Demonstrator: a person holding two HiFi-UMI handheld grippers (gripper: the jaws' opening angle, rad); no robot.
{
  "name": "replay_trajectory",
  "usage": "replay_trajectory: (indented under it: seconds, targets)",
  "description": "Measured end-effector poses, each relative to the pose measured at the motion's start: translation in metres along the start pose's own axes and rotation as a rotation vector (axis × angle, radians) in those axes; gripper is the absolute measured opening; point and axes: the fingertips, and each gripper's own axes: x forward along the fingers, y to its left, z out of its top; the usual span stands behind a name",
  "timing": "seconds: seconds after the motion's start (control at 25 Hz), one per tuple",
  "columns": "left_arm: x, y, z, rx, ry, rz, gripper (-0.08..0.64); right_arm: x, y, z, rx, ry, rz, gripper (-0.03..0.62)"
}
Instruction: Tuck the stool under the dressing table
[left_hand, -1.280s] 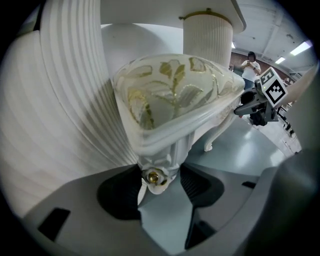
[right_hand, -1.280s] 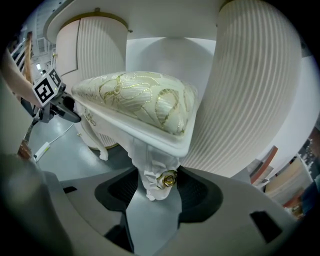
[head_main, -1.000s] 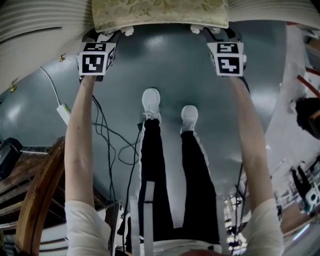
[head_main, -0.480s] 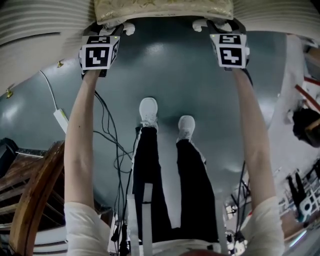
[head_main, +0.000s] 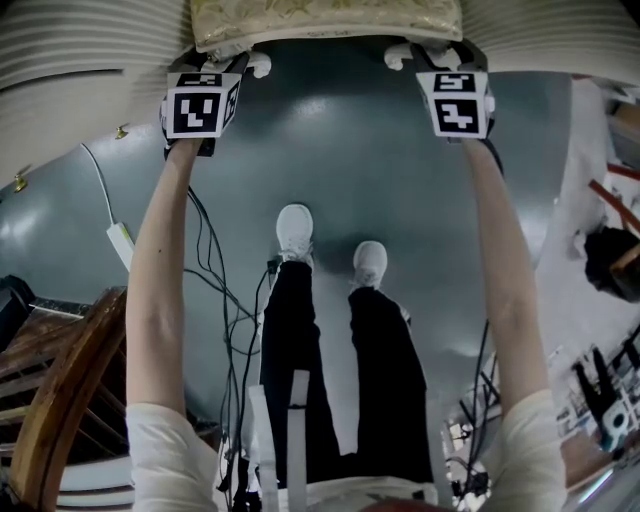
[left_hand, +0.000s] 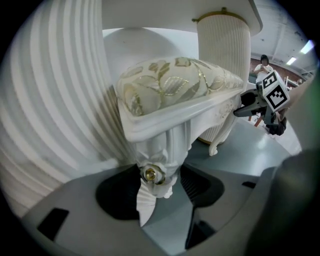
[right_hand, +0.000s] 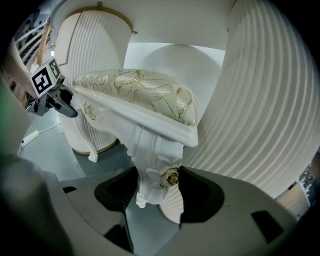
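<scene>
The dressing table frames a gap at twelve o'clock with two ribbed pedestals, and the stool stands between them. A skewed push is the likely trouble, because the seat corners pass just beside a pedestal and could scrape it. The left gripper and right gripper each have their fingers clamped, spread wide, on a carved front leg. A slip there would twist the stool. On the floor, cables at eight o'clock trail near the person's shoes and could trip them. Nothing visible blocks the gap.
</scene>
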Motion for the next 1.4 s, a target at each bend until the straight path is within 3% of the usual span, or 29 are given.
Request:
replay_trajectory:
  seconds: [0.28, 0.4, 0.52, 0.72, 0.92, 1.2, 1.4]
  targets:
    - [-0.016, 0.004, -0.009, -0.071, -0.004, 0.063, 0.242, -0.024, 0.015, -0.005, 0.049, 0.047, 0.023, 0.244]
    - [-0.039, -0.014, -0.014, -0.072, 0.021, 0.047, 0.241, -0.052, 0.029, -0.011, 0.052, 0.082, 0.064, 0.240]
    - [-0.069, -0.042, -0.016, -0.083, 0.025, 0.017, 0.157, -0.086, 0.041, -0.008, 0.096, 0.092, 0.080, 0.119]
    - [-0.130, -0.084, -0.008, -0.137, -0.047, 0.022, 0.013, -0.154, 0.058, -0.001, 0.230, 0.064, 0.105, 0.006]
    - [-0.194, -0.127, 0.009, -0.187, -0.062, -0.013, 0.005, -0.229, 0.064, 0.016, 0.318, 0.034, 0.116, 0.003]
    - [-0.282, -0.153, 0.051, -0.224, -0.125, 0.004, 0.005, -0.316, 0.064, 0.042, 0.411, 0.018, 0.128, 0.002]
    - [-0.355, -0.162, 0.088, -0.266, -0.194, 0.019, 0.005, -0.384, 0.052, 0.060, 0.393, -0.017, 0.111, 0.002]
